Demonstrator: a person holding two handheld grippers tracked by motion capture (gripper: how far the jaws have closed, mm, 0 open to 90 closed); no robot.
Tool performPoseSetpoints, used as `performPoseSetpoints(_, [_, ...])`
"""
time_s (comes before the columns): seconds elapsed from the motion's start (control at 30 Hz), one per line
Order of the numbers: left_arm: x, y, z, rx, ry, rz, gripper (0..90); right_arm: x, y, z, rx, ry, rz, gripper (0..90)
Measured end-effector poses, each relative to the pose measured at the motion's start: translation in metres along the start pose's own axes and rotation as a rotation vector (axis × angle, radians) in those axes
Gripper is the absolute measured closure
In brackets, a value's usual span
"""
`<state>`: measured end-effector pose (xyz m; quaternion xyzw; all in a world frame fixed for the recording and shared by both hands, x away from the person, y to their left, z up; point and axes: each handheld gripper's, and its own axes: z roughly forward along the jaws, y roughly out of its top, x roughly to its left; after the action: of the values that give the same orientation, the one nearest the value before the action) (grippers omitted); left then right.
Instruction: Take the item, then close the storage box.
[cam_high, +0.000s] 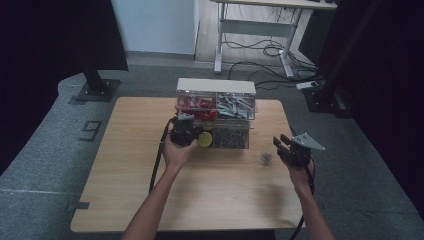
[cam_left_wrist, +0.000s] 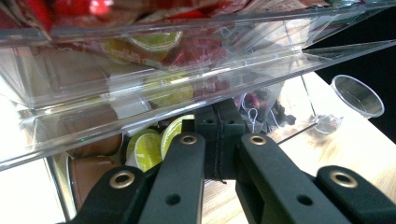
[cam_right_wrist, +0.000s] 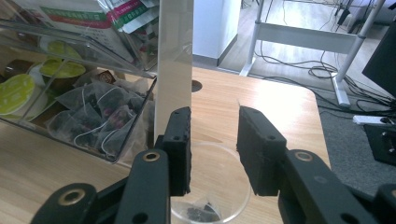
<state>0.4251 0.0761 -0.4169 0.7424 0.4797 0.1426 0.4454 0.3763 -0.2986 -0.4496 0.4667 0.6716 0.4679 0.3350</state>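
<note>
Cup sits below the parted right tool.

Left gripper tips hidden under clear drawer edge at centre of left gripper view; what they pinch, cannot tell. Clear cup cut off by bottom edge of right gripper view, partly behind jaws; dark thing inside it too blurred to name. Cup in high view too small for detail. Organizer contents there only coloured blur.
</note>
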Motion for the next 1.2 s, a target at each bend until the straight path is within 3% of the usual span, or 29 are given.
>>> performPoseSetpoints(0.57, [0.000,-0.004,0.001,0.004,-0.002,-0.002,90.0,0.009,-0.034,-0.019,0.022,0.091,0.078,59.9])
performPoseSetpoints(1.2, [0.001,-0.010,-0.002,0.006,-0.009,-0.008,90.0,0.034,-0.075,-0.034,0.050,0.167,0.106,56.9])
